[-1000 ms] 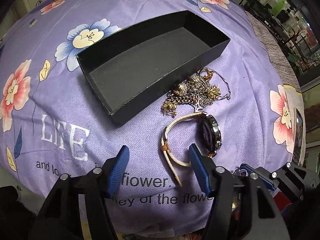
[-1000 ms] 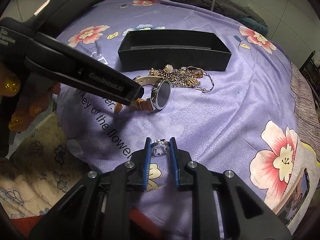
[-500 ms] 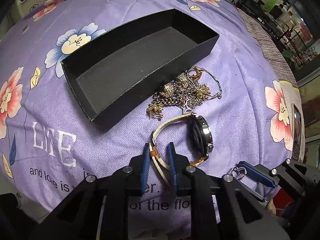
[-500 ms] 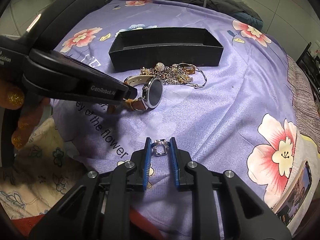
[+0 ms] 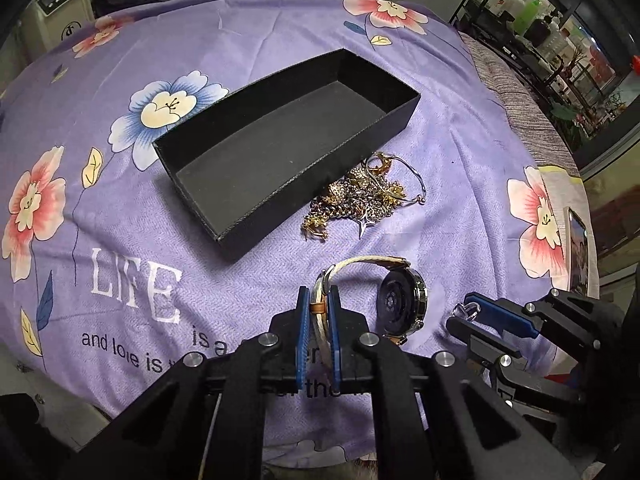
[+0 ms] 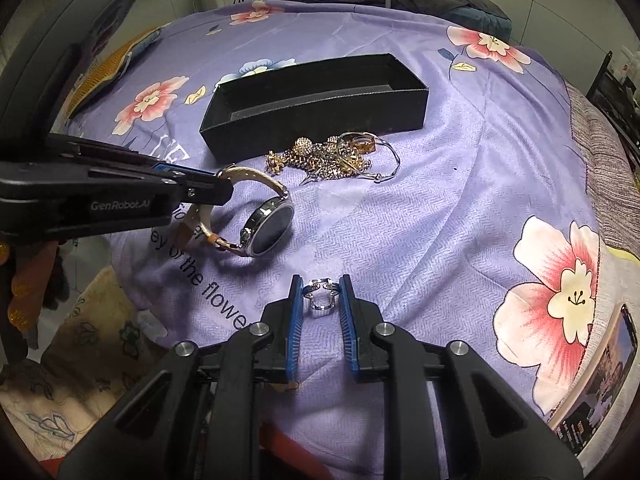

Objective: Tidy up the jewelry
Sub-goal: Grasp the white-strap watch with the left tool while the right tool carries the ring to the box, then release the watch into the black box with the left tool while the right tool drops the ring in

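A wristwatch point(image 5: 401, 302) with a cream and tan strap is held by my left gripper point(image 5: 318, 307), which is shut on the strap; the watch point(image 6: 267, 226) hangs lifted above the cloth. My right gripper point(image 6: 320, 296) is shut on a small silver ring point(image 6: 319, 295) near the table's front; it also shows in the left wrist view point(image 5: 465, 311). An empty black box point(image 5: 280, 148) lies open on the purple cloth, also in the right wrist view point(image 6: 316, 104). A tangled pile of gold and silver jewelry point(image 5: 360, 198) lies beside the box's near wall point(image 6: 332, 154).
The purple flowered cloth point(image 5: 120, 240) covers a round table with printed words near the front edge. A phone point(image 6: 600, 372) lies at the right edge. A rack of bottles point(image 5: 532, 20) stands beyond the table. A patterned rug point(image 6: 72, 360) lies on the floor at left.
My left gripper closed on the watch strap and lifted the watch off the cloth. My right gripper kept hold of the ring and stayed about where it was.
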`<state>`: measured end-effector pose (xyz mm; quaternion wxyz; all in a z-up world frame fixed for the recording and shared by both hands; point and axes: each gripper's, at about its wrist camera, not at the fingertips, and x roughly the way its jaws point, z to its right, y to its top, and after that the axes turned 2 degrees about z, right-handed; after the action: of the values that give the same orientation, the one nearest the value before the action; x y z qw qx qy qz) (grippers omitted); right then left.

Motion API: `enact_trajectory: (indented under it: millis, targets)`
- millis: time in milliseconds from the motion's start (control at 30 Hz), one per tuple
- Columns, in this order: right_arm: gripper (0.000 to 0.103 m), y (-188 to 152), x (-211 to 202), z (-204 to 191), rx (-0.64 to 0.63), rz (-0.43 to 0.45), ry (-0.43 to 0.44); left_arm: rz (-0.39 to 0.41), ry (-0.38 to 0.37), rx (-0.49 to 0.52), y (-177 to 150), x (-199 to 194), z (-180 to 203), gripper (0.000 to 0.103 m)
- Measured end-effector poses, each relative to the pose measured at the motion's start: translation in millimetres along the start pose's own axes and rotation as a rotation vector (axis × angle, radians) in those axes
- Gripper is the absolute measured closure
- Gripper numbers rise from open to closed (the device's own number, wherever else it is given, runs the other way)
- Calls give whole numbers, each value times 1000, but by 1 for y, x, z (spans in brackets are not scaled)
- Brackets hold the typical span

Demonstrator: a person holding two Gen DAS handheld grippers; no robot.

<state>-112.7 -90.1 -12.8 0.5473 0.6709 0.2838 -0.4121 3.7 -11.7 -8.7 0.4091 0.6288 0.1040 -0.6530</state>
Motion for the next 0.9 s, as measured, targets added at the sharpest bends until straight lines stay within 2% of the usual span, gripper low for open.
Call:
enact_trajectory:
  millis: [367, 567, 733, 900]
  targets:
    - [84, 29, -6, 3, -14, 59, -6, 90, -1, 0, 16, -39, -4, 94]
    - [84, 67, -11, 14, 1, 125, -13, 156, 54, -29, 42, -51, -22, 94]
    - [84, 107, -6, 19, 24, 175, 6, 175, 80, -47, 62, -41, -36, 94]
    - [84, 137, 12, 22, 42, 181, 2, 164, 99, -68, 70, -23, -45, 93]
